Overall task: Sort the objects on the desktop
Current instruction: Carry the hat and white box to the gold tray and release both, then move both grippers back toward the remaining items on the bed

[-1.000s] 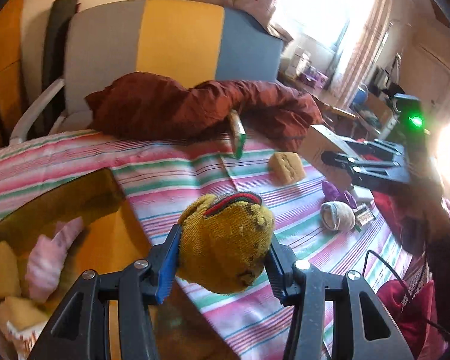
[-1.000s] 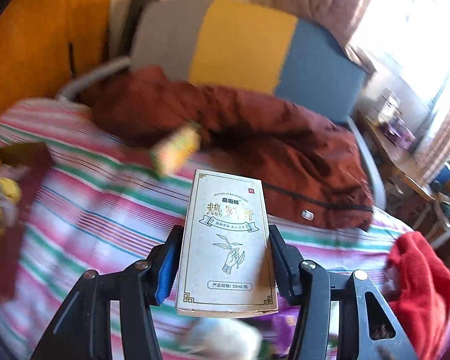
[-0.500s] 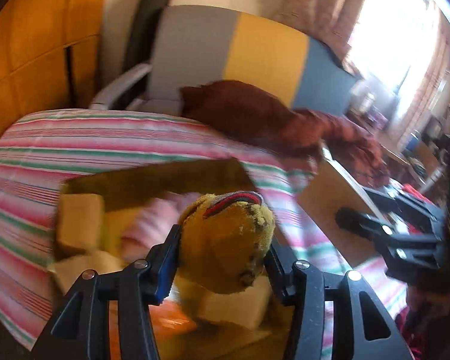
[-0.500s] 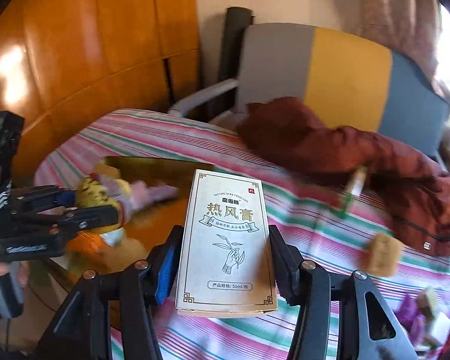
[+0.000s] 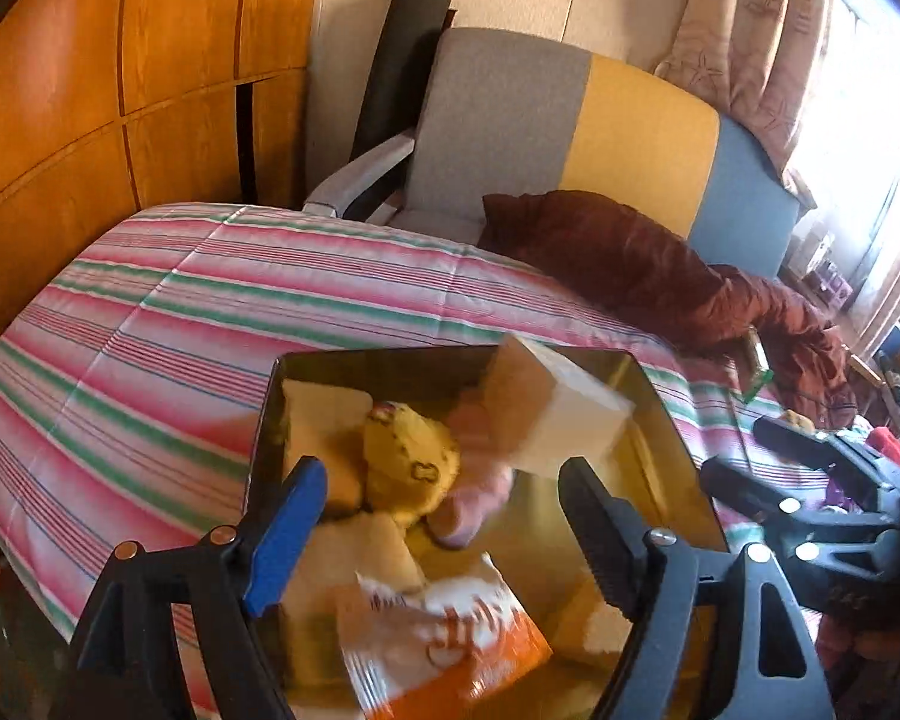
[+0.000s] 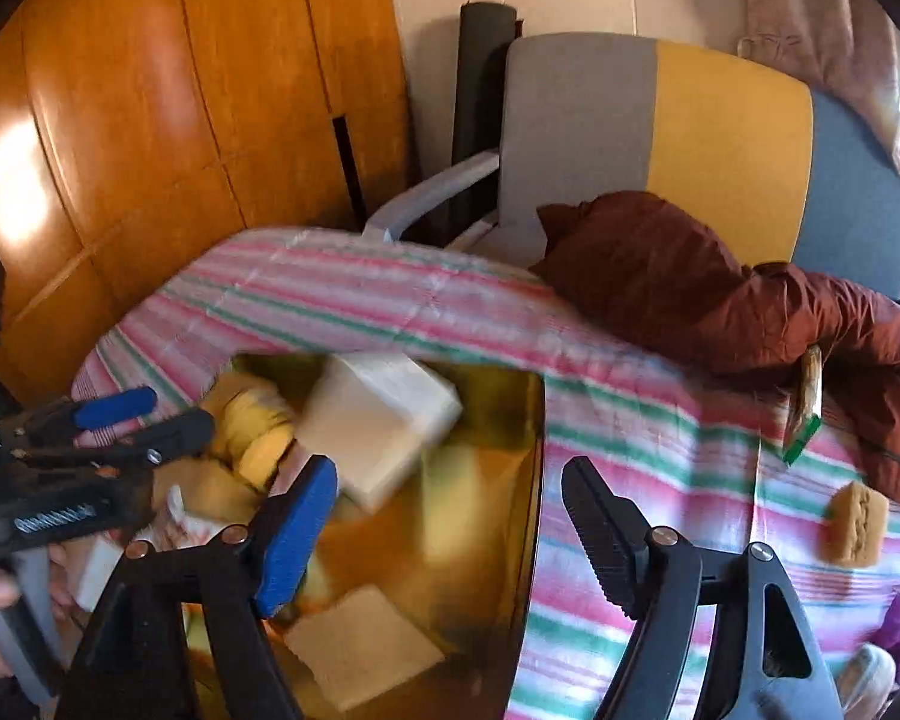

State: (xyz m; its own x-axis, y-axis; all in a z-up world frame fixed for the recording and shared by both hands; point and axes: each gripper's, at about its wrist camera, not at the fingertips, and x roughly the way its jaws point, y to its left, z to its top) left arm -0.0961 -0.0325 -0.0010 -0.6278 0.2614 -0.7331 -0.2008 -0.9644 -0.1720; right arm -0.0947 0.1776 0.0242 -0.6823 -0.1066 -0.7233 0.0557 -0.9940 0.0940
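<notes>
My left gripper (image 5: pixel 444 516) hangs over the gold box (image 5: pixel 390 354), jaws opening with nothing between them. The yellow sock (image 5: pixel 411 462) lies in the box below, beside a pink sock (image 5: pixel 480 492). My right gripper (image 6: pixel 444 522) is over the same box (image 6: pixel 537 480), jaws also opening and empty. The pale carton (image 6: pixel 384 420) it let go of is blurred and tilted in the box, and the left wrist view shows that carton (image 5: pixel 552 414) against the pink sock. Each view shows the other gripper: right (image 5: pixel 810 480), left (image 6: pixel 120 426).
An orange-and-white packet (image 5: pixel 444 642) and tan blocks also lie in the box. On the striped cloth (image 6: pixel 660 450) are a sponge (image 6: pixel 855 522) and a green-tipped packet (image 6: pixel 807 408). A red jacket (image 6: pixel 720 300) drapes from the chair (image 6: pixel 720 120) onto the table's far edge.
Both grippers swung left over the gold box and opened. The yellow sock left the left gripper and the carton left the right one; both now lie in the box.
</notes>
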